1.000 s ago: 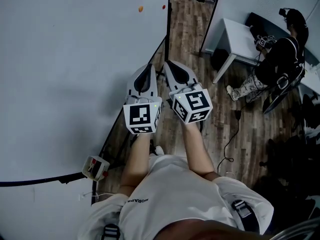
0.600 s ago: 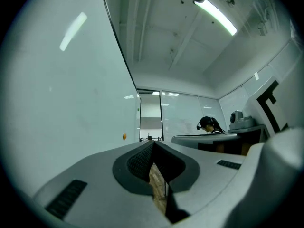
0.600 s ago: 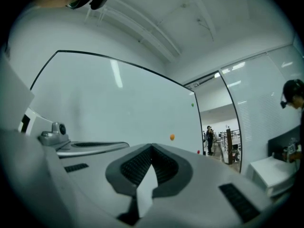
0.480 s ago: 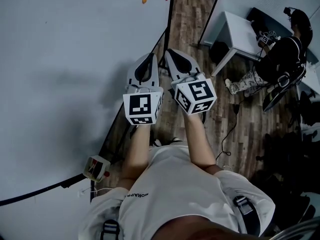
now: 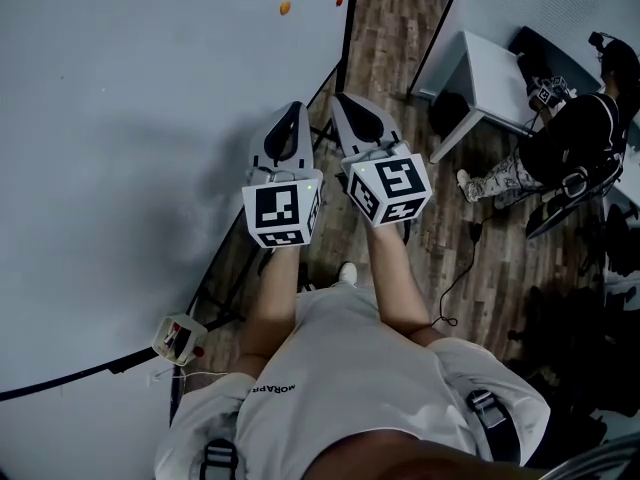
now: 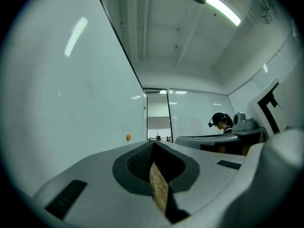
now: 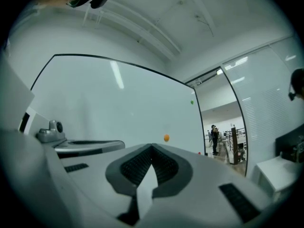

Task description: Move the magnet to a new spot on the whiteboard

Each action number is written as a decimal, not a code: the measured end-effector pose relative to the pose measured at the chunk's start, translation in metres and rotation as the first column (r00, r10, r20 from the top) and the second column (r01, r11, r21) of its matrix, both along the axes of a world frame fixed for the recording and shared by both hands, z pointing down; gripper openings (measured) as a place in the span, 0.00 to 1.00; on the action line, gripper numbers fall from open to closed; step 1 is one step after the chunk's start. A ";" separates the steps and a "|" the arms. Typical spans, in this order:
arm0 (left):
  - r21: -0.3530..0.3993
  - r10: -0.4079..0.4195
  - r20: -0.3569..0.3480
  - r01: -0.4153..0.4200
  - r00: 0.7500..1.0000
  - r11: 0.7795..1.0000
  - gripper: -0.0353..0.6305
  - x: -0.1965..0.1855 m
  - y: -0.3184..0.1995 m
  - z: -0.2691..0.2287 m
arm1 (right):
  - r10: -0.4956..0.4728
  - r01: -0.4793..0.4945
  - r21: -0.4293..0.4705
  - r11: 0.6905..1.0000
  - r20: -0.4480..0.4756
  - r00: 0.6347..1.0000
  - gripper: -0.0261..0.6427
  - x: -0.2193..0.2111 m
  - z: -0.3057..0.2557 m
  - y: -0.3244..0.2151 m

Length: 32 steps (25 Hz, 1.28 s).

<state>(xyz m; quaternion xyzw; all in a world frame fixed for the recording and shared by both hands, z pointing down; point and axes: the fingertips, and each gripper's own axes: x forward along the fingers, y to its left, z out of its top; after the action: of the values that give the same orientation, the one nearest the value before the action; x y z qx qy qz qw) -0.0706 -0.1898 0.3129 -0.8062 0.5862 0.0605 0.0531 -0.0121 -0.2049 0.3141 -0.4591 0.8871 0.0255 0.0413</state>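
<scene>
While the left grey gripper (image 5: 292,110) and the right grey gripper (image 5: 346,100) hover side by side near the large white whiteboard (image 5: 130,118), both pairs of fingers are closed and empty; the small round orange magnet (image 5: 285,8) clings to the board well ahead, untouched.

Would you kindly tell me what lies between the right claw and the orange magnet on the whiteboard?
Nothing stands there: in the right gripper view, only bare whiteboard shows between the right claw and the orange magnet.
</scene>
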 end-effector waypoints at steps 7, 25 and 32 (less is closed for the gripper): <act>0.004 -0.067 0.010 0.067 0.998 0.998 0.06 0.013 -0.029 -0.001 | -0.043 0.043 0.003 0.999 0.009 0.999 0.06 0.015 0.001 -0.030; 0.016 -0.086 0.014 0.086 0.996 0.996 0.06 0.001 -0.056 -0.002 | -0.090 0.090 -0.010 0.996 0.003 0.996 0.06 -0.006 0.002 -0.071; 0.020 -0.068 0.007 0.067 0.998 0.998 0.06 0.006 -0.065 0.001 | -0.084 0.084 -0.028 0.996 0.008 0.996 0.06 -0.001 0.005 -0.094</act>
<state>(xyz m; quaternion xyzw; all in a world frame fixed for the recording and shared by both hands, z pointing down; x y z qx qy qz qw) -0.0642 -0.2544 0.3141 -0.7856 0.6122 0.0613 0.0654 -0.0127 -0.2984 0.3194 -0.4222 0.9056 0.0095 0.0390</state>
